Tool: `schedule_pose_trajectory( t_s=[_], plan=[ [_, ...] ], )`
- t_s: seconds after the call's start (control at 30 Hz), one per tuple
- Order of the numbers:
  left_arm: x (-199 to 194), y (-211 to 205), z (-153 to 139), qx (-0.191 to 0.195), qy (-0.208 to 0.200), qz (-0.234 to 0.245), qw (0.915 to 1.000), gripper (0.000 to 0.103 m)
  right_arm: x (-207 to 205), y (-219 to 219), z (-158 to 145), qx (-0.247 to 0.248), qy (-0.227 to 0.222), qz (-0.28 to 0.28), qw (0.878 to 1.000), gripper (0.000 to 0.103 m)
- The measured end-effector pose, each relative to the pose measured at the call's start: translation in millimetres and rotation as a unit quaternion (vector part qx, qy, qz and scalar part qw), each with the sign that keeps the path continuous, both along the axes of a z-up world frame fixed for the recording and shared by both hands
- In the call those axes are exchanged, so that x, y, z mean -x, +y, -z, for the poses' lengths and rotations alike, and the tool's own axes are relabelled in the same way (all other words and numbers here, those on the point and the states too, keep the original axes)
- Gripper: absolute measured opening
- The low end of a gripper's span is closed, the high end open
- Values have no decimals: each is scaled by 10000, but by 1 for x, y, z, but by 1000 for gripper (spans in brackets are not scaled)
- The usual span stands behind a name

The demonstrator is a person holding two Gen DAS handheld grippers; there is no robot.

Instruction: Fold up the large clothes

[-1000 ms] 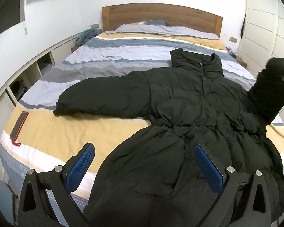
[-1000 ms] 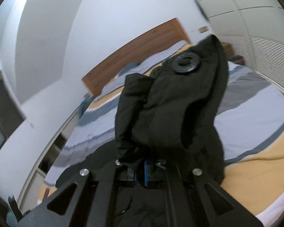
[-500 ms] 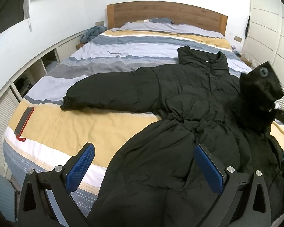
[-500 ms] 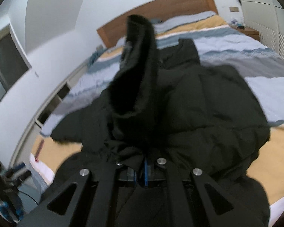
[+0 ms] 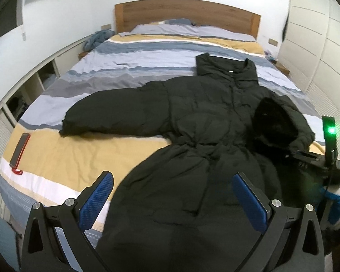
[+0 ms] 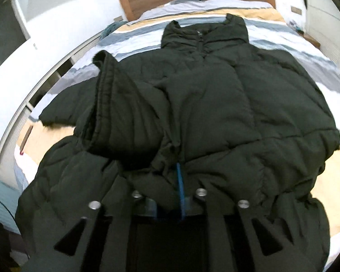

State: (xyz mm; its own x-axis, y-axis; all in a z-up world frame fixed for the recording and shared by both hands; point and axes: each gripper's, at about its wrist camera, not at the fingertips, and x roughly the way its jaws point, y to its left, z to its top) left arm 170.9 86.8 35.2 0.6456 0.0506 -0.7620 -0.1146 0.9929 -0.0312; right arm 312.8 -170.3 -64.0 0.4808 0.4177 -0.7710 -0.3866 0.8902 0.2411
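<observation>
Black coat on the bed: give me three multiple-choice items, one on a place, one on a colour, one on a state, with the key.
1. Where does the phone lie?
A. on a yellow stripe near the bed's edge
B. on the coat's collar
C. on the headboard

2. What colour are the left gripper's pads?
A. red
B. blue
C. white

3. How do the coat's two sleeves lie?
A. both spread out
B. both folded in
C. one folded onto the body, one spread out

Key:
1 A: the phone rests on the striped bed.
2 B: the left gripper shows blue pads.
3 C: on the coat, one sleeve lies folded over, the other sleeve stretches out.
</observation>
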Motion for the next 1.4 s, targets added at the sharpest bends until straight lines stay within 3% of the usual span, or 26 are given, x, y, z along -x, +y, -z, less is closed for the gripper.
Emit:
schedule_pose_trajectory(
  t_s=[0.03, 0.1, 0.27, 0.37, 0.57, 0.77, 0.93, 1.1, 1.27, 1.4],
  plan=[
    [-2, -4, -2, 10, -1, 28, 10000, 102, 2, -1, -2, -16, -4, -69, 10000, 50],
    [-6, -15, -8, 15, -17, 82, 10000, 102, 10, 1, -7, -99, -49, -237, 9997, 63],
    [-20, -44, -18, -125, -24, 220, 9997, 102, 34, 5, -27, -170, -331, -686, 9970, 63],
    [-32, -61, -19, -207, 20, 381, 9991, 102, 38, -9, -42, -249, -544, -687, 9958, 63],
    [-80, -113, -10, -169, 85, 762, 9969, 102, 9, -76, -67, 10, -866, 79, 9962, 63],
    [-160, -175, 16, 99, 143, 1070, 9941, 102, -43, -119, -74, 52, -993, 763, 9921, 63],
    [-216, -204, 64, 64, 414, 1030, 9938, 99, -81, -113, -53, 60, -836, 744, 9937, 64],
    [-236, -195, 123, -109, 873, 914, 9919, 101, -99, -118, 1, 236, -430, 712, 9963, 63],
    [-231, -177, 132, -39, 902, 932, 9916, 103, -101, -153, 24, 67, -284, 934, 9952, 63],
    [-219, -166, 125, -152, 961, 917, 9910, 103, -96, -167, 21, 346, -314, 1110, 9927, 63]
  ],
)
